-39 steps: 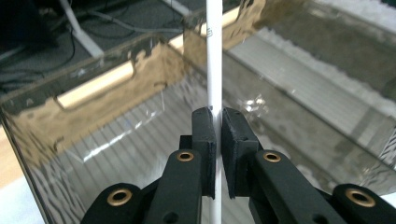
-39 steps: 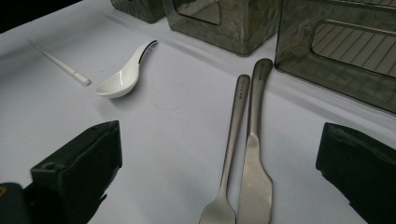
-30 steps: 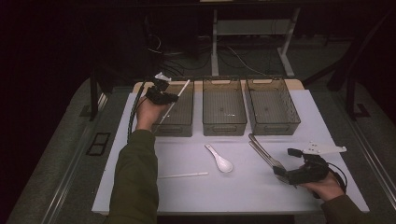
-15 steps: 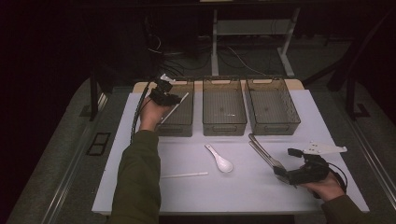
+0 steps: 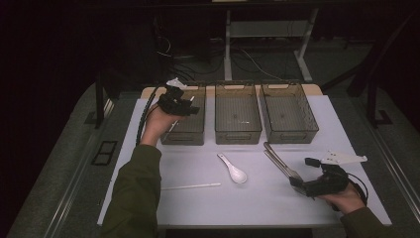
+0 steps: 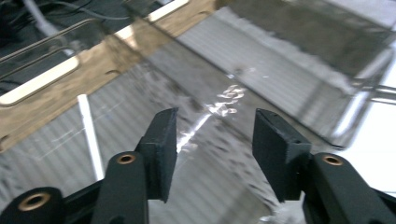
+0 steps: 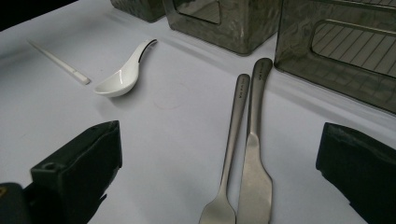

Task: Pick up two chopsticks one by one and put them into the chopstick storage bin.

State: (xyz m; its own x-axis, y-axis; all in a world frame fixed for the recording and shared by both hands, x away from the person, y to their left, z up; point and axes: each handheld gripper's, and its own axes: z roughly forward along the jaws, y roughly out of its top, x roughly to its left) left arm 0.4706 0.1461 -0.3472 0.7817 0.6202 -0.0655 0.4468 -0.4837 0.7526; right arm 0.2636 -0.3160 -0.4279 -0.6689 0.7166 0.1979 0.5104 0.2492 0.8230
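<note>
My left gripper (image 5: 184,105) hovers over the left basket (image 5: 182,138), a dark mesh bin. Its jaws have just been opening, and in the left gripper view (image 6: 215,119) nothing is between them. A white chopstick (image 6: 90,135) lies on the basket floor, off to the left of the jaws. My right gripper (image 5: 299,185) rests low at the front right of the table, open wide (image 7: 222,156). A metal fork (image 7: 232,135) and a metal knife (image 7: 255,168) lie side by side on the mat between its jaws, untouched.
A white soup spoon (image 5: 233,170) and a second white chopstick (image 5: 190,187) lie on the white mat (image 5: 148,163) in front of the baskets. A middle basket (image 5: 237,137) and a right basket (image 5: 292,137) stand beside the left one. The surroundings are dark.
The left gripper held a white chopstick tilted over the left basket; now its jaws stand apart, the chopstick lies in the basket, and the hand has lifted slightly. The right hand has kept still.
</note>
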